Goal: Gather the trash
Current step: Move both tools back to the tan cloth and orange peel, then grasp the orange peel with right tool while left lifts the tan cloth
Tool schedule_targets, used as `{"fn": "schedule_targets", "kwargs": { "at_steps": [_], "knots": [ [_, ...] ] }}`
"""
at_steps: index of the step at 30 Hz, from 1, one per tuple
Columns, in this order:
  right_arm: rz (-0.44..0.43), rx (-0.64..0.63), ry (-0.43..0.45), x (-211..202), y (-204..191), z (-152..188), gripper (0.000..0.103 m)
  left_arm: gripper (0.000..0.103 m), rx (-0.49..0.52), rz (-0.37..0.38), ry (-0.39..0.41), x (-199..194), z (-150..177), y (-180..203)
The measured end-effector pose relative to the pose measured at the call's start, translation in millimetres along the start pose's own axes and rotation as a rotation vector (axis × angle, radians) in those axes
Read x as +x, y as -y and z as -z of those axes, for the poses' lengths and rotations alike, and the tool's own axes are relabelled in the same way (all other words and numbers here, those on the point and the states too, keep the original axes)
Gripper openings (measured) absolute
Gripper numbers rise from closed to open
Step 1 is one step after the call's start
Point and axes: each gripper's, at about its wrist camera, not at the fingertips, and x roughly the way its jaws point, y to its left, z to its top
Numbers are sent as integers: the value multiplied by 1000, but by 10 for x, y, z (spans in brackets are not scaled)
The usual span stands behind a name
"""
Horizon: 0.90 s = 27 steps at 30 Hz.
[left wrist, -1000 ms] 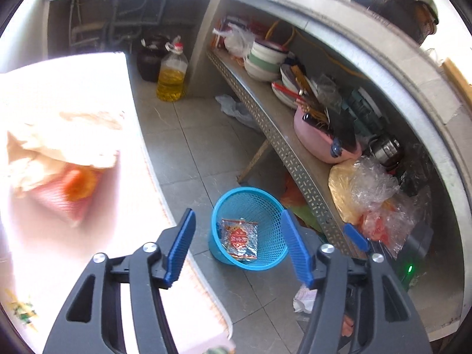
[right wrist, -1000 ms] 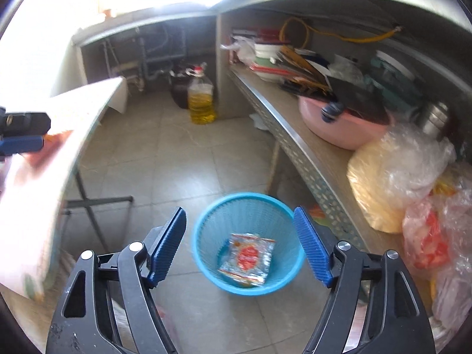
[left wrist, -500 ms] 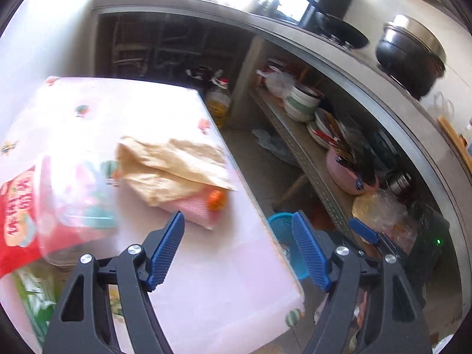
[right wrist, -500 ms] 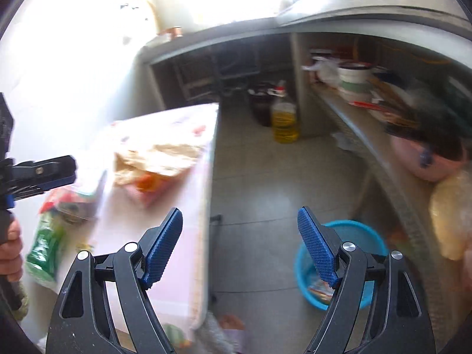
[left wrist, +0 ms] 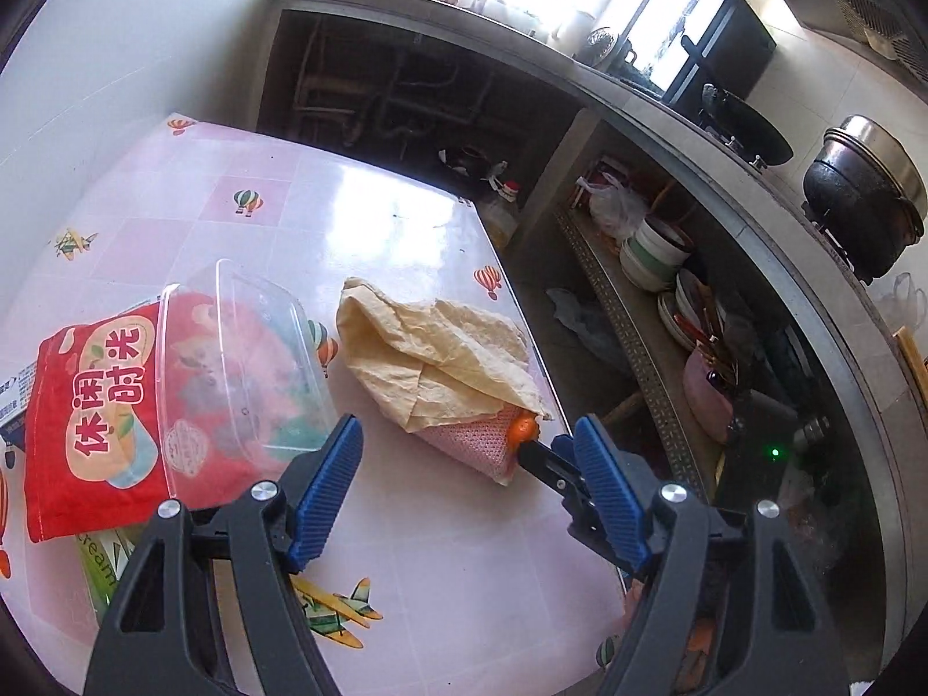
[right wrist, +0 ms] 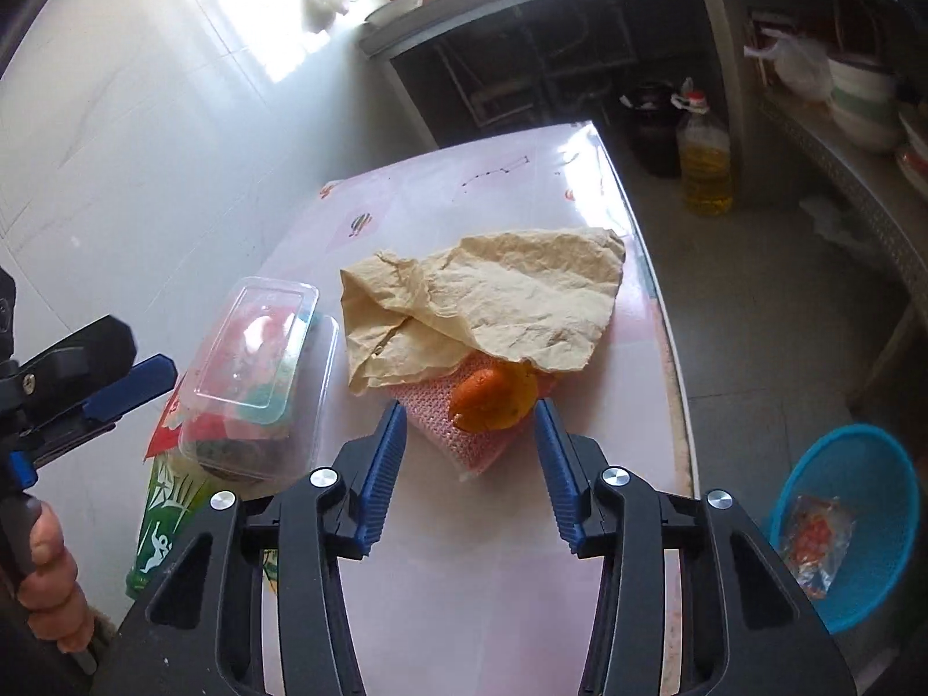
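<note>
Left wrist view: left tongs (left wrist: 467, 490) stand apart over the tabletop (left wrist: 371, 220), nothing between them; right wrist view: right tongs (right wrist: 467, 458), jaws just narrowed but touching nothing, flank the orange peel (right wrist: 493, 397) on pink mesh (right wrist: 458, 435) under crumpled paper (right wrist: 493, 301), blue basket (right wrist: 858, 528) on the floor.

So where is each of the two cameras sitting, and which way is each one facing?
Left wrist: on the left gripper, looking down across the pink table at the crumpled paper; open jaws show.
Right wrist: on the right gripper, aimed at the orange peel; a hand shows.
Shared: paper, clear container, each other's gripper.
</note>
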Motion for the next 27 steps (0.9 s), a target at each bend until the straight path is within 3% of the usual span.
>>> {"fn": "schedule_targets", "kwargs": {
  "at_steps": [6,10,18,27],
  "knots": [
    [-5,55,-25,119,59,-26,19,73,-4,-10,2,40,-22,-11],
    [-23,88,-19,85,130,-16,12,73,-7,-13,-4,89,-30,2],
    [-36,150,-1,-63,298,62,10,73,-17,-13,-36,379,-160,132],
    [-33,155,23,-230,370,136,9,87,136,-208,-133,1138,-365,375]
  ]
}}
